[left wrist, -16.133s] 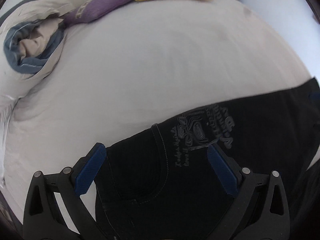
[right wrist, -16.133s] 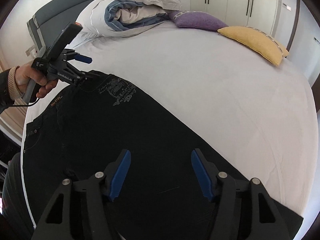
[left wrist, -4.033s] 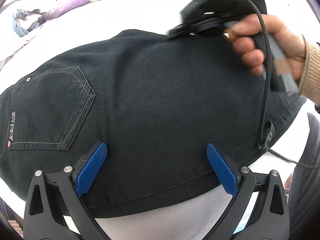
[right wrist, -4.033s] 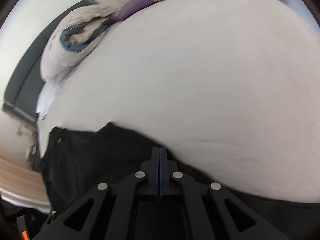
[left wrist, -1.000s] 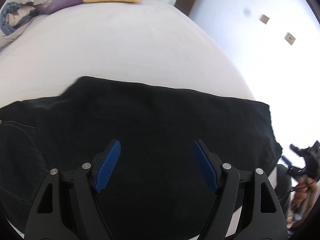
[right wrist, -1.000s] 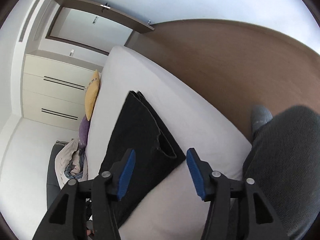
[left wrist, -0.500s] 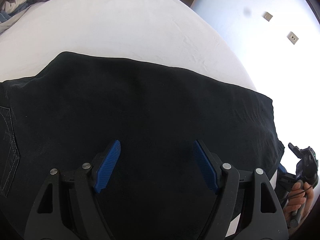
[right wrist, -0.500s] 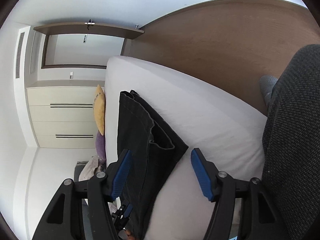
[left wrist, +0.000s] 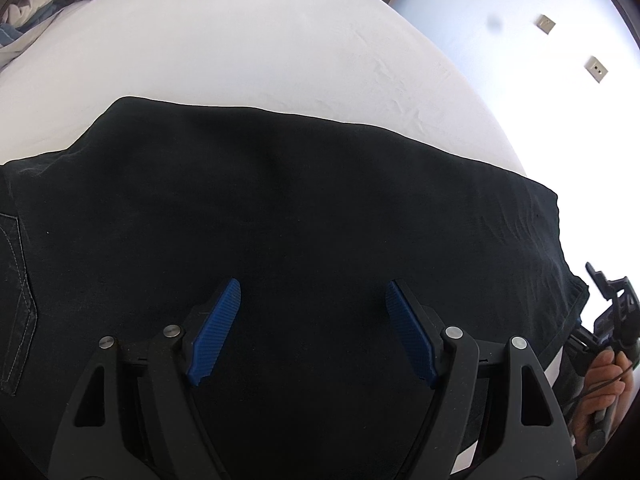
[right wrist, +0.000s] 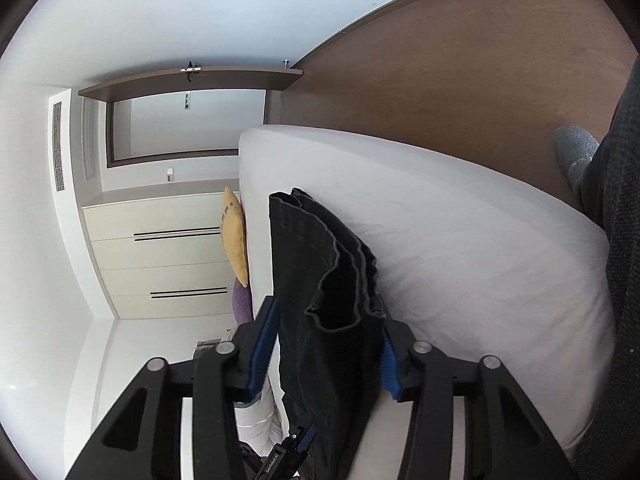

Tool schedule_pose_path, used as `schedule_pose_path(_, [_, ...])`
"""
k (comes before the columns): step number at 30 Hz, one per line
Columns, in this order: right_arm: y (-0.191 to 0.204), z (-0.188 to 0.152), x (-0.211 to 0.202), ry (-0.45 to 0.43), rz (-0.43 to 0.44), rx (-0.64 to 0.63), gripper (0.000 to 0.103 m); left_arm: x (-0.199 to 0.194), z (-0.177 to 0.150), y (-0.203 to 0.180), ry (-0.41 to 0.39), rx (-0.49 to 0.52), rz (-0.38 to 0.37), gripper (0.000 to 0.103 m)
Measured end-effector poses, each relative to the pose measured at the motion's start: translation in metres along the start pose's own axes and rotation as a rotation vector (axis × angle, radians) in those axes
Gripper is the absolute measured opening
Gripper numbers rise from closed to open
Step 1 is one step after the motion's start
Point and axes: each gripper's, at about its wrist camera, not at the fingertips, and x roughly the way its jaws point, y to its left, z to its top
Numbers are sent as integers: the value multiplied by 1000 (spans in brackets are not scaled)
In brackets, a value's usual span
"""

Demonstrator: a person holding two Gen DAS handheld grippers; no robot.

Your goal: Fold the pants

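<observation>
While spread, the right gripper straddles the pants.

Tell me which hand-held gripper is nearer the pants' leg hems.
Right. The right hand-held gripper straddles the leg hems; the left hand-held gripper hovers over mid-leg.

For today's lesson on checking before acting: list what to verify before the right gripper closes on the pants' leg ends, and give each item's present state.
1. Right gripper open: ok.
2. Leg ends between its fingers: ok.
3. All layers inside the gap: cannot tell.
4. Left gripper open, gripping nothing: ok.
5. Pants lying flat on the bed: ok.
6. Fold path towards the waist free of other things: ok.
</observation>
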Motion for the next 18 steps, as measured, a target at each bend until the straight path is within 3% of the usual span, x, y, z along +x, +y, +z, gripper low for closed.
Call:
schedule_pose_path(2, [-1, 0, 4, 2, -13, -6, 28, 0, 0, 0, 0, -5, -1, 74])
schedule_pose_path(7, [5, 2, 8, 0, -65, -51, 14, -1, 2, 0, 1, -7, -2, 74])
schedule_pose_path(14, [40, -3, 15, -24, -196, -215, 12, 0, 4, 3, 0, -41, -32, 74])
schedule_pose_path(18, [87, -25, 27, -41, -267, -413, 12, -3, 4, 10, -10, -78, -86, 74])
